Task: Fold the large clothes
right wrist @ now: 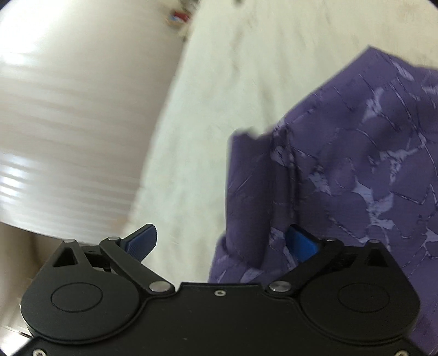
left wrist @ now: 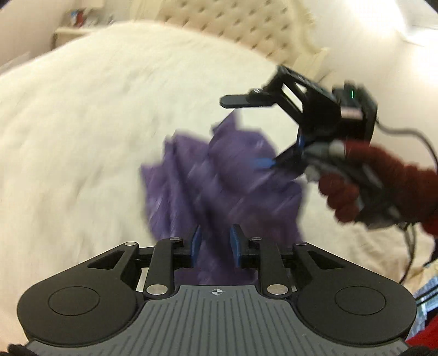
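Though the frames are blurred w/ motion, the layout reads well enough. Bed (left wrist: pixel 82 131) w/ cream fuzzy cover fills most of the left-wrist view; tufted headboard (left wrist: pixel 219 24) at the far end.

Purple garment (left wrist: pixel 219 175), patterned w/ paler marks, lies bunched in a heap near the middle of the bed. No flat panel, no straight fold line, no squared edge visible. Judgement: folding barely begun; cloth not yet spread. Left to do, approx: pull it out flat, find hems/corners, make folds, stack.

Right gripper (left wrist: pixel 246 131), held by a hand in a dark red knit glove (left wrist: pixel 345 197), sits over the heap's right side. Jaws stand wide apart. In the right-wrist view, the garment (right wrist: pixel 342 169) hangs/lies close in front; one blue pad (right wrist: pixel 301 243) is against or just beside a fold, the other pad (right wrist: pixel 143 241) well clear over bare cover. Nothing pinched, so no hold.

Left gripper (left wrist: pixel 216 246): jaws a narrow gap apart. Purple cloth shows in that gap, but can't tell if pads actually press it or if the cloth is just behind. Treat grip as unconfirmed.
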`<state>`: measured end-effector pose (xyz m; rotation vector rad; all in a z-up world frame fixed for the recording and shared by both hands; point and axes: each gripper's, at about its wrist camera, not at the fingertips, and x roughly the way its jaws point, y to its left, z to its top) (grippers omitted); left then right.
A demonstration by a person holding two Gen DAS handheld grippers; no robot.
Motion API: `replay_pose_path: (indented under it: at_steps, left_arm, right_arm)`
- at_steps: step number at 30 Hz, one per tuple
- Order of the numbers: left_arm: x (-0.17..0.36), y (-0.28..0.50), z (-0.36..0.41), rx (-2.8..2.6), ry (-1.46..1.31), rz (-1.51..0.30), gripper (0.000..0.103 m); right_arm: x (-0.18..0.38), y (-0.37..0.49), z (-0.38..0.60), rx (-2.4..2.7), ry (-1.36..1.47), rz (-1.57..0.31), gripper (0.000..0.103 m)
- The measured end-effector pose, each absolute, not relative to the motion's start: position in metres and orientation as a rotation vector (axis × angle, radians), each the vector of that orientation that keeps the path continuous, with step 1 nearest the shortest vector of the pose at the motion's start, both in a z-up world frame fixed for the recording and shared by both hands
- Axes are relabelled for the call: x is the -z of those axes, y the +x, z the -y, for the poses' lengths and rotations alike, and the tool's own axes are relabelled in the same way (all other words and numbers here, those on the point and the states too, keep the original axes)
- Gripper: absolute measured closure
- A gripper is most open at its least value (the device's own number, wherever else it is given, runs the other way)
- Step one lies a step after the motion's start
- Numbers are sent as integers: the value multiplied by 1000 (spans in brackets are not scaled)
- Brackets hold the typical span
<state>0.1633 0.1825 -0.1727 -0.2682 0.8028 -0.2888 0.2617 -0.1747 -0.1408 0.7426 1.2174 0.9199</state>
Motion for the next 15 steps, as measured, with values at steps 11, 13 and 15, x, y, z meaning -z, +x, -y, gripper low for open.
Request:
replay_pose_path:
  at_steps: [11, 13, 15]
  left_arm:
    - [158, 222, -122, 452, -167, -710, 64]
    - [175, 222, -124, 438, -149, -761, 64]
    - [193, 222, -131, 397, -107, -858, 64]
  right_arm:
    - [103, 239, 262, -732, 694, -1011, 21]
    - [103, 228, 263, -687, 536, -1014, 46]
    - [113, 214, 265, -653, 385, -1056, 53]
